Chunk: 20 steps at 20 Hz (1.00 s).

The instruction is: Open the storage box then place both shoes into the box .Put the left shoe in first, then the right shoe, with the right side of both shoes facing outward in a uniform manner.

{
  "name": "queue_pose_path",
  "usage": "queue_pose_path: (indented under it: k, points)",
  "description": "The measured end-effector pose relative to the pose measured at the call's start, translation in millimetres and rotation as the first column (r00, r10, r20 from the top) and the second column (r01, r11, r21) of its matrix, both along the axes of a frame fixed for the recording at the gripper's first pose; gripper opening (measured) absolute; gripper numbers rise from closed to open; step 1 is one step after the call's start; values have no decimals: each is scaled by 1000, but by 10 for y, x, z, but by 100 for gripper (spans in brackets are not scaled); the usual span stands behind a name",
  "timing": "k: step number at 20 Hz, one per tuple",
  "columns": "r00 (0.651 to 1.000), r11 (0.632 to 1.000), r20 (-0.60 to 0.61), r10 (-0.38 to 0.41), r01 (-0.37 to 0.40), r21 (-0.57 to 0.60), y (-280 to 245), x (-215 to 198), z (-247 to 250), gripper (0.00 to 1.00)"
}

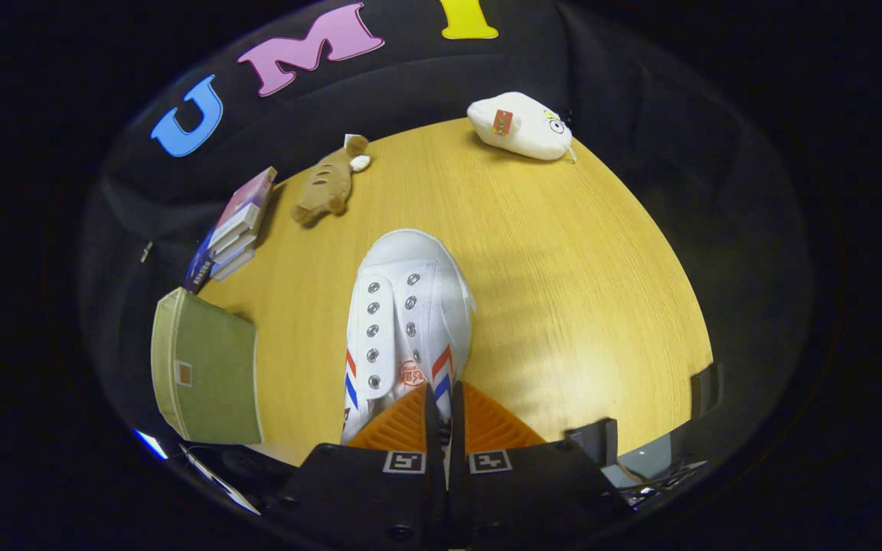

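Tabletop (563,268) of pale wood carries everything you see. Your green storage box (207,375) sits closed at the table's left edge. Your gripper (441,402) has its jaws drawn together, clamped on the heel of the white shoe (406,321), toe pointing away.

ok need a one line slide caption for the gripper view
Gripper shut on white shoe above wooden table, green storage box beside it.
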State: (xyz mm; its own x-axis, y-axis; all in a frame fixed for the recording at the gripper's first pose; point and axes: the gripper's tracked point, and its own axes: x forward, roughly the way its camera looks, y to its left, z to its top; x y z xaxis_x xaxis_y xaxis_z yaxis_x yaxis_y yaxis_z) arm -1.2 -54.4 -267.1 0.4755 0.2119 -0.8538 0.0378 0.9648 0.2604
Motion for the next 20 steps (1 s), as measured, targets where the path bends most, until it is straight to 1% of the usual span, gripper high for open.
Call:
queue_pose_path:
  k: [6,10,15,20]
  points:
    - [997,996,73,-25,19,82,844,-55,727,6]
    - [994,992,113,-6,-8,124,1516,-158,1060,6]
    - [992,978,125,32,-57,203,2412,-307,1276,6]
    - [989,967,107,104,-126,223,3100,-490,1251,6]
